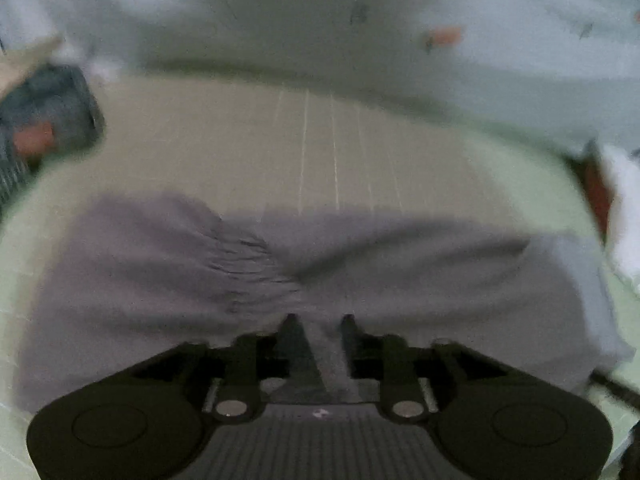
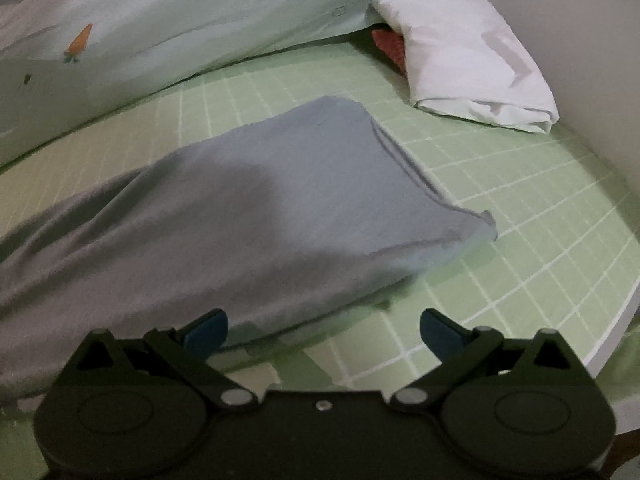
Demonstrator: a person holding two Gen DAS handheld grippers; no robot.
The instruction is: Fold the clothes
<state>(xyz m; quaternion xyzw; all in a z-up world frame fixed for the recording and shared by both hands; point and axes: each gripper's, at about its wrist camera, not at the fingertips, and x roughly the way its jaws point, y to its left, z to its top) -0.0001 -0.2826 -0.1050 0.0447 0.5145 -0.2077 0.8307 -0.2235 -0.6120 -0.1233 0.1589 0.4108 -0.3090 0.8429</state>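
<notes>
Left gripper [image 1: 320, 322] — jaws drawn close, a ridge of the grey garment [image 1: 160, 280] pinched between the fingertips; gathered waistband puckered just ahead. Garment spread flat across the green gridded mat [image 2: 500, 240], folded end toward the right. Right gripper [image 2: 324, 330] — jaws spread wide, nothing between the blue pads [image 2: 208, 334], poised over the garment's near edge. Folded white cloth [image 2: 472, 60] well apart, far right corner, beside the pale bedding [image 2: 180, 12].
</notes>
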